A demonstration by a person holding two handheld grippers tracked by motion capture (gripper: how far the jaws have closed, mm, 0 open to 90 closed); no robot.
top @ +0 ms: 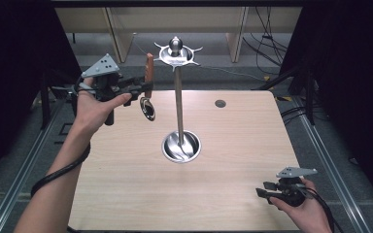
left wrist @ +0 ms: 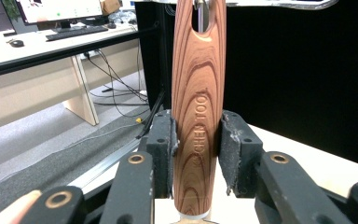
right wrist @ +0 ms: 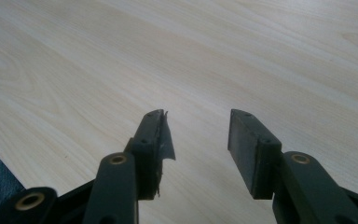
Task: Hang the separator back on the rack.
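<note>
Left tool [top: 143, 90] is up at the back left corner of the surface [top: 126, 194], clamped on the spoon's [top: 148, 92] wooden handle. In the left gripper view both pads press the handle [left wrist: 196, 116] from either side, and it stands upright between them. The spoon's metal bowl hangs below the grip, above the surface. The handle's top sits close beside the rack's [top: 177, 97] hooked crown. Right tool [top: 267, 190] rests low at the front right, jaws apart with nothing between them, bare wood beneath.
</note>
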